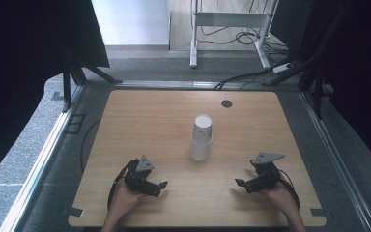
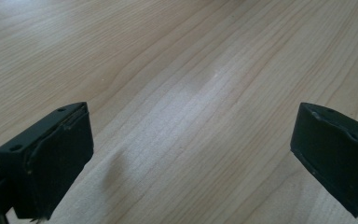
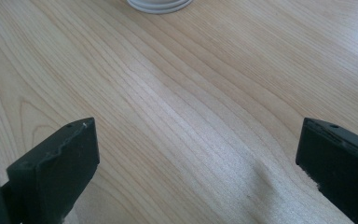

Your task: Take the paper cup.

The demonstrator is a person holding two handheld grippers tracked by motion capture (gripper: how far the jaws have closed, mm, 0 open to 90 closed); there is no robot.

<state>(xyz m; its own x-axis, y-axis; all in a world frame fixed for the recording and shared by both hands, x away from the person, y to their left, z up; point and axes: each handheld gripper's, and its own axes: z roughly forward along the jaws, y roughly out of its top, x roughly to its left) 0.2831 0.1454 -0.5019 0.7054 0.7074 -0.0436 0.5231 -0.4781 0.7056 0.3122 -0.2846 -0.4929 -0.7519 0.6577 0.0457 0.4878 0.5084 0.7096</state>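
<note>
A stack of white paper cups (image 1: 201, 137) stands upside down in the middle of the wooden table (image 1: 140, 116); its rim (image 3: 158, 4) shows at the top edge of the right gripper view. My left gripper (image 1: 160, 188) rests near the front left of the table, held in a hand, jaws wide apart over bare wood (image 2: 191, 116). At the front right, my right gripper (image 1: 239, 183) points toward the cups, open, with nothing between its fingers (image 3: 60, 163).
A dark round hole (image 1: 227, 103) sits in the table near its far edge. Metal frame rails run along both sides of the table. Beyond the far edge are cables and a white stand on the floor.
</note>
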